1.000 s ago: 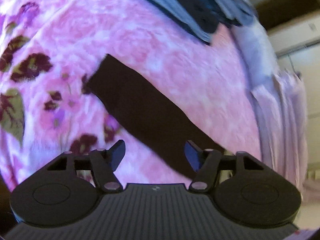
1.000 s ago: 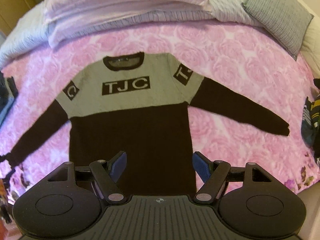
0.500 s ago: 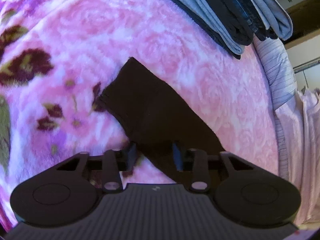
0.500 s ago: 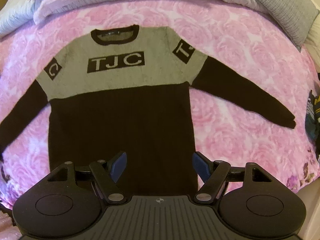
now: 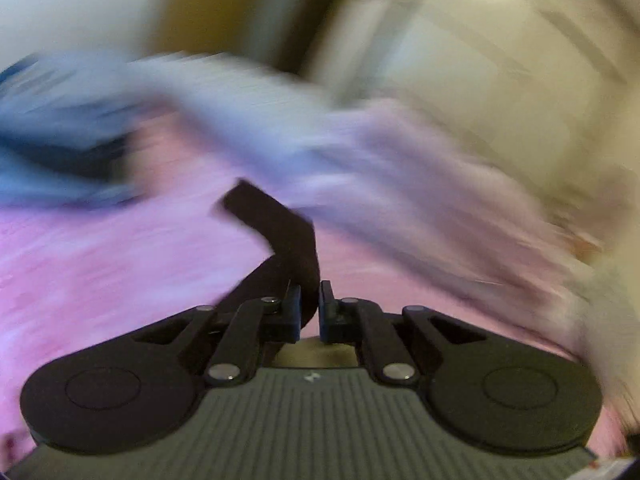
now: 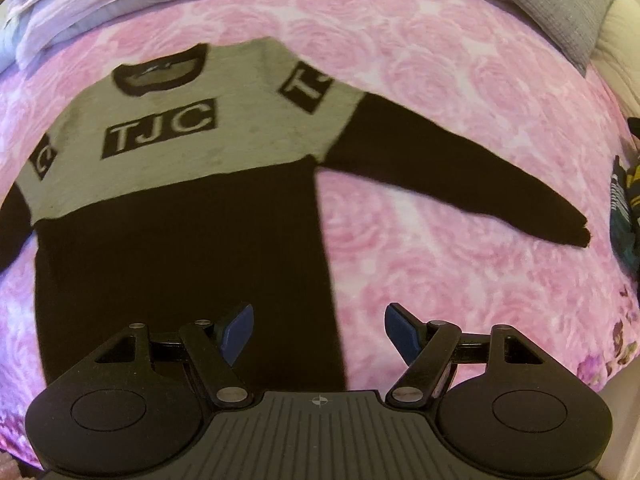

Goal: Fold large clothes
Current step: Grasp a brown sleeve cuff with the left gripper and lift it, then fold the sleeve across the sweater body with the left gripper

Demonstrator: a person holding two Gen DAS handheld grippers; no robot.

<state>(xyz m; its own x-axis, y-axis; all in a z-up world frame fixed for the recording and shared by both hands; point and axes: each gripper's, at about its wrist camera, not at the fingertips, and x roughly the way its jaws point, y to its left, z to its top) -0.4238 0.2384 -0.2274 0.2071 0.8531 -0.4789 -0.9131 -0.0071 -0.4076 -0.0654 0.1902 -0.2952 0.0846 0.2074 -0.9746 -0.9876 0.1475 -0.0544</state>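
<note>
Grey-and-black knitted sweater (image 6: 180, 208) with "TJC" lettered in white on black panels, spread face up on a bed under a pink rose-patterned blanket (image 6: 440, 128). Grey chest and shoulders toward the headboard side, black lower body toward the camera, collar round and black. Right-side black sleeve (image 6: 460, 176) stretched out flat and slanting toward the bed's edge, cuff lying on the blanket. Opposite sleeve cut off at the left border of the right wrist view.

Right hand-held gripper (image 6: 318, 334) pointing steeply down over the sweater's black lower body near its side edge, blue-padded jaws wide apart, nothing between them, no contact visible with the cloth.

Left hand-held gripper (image 5: 309, 312) closed tight on the other black sleeve end (image 5: 280, 236), fabric pinched between the pads, lifted clear of the blanket and curling upward and back in an arc. Left wrist view heavily smeared by motion blur.

Beyond the sleeve, pale lilac bedding (image 5: 360, 152) bunched along the head of the bed, a blurred blue-and-dark heap of clothes (image 5: 52, 152) at far left. In the right wrist view, grey textured pillow (image 6: 560, 12) at upper right, dark folded garments (image 6: 626, 216) at the right edge.
</note>
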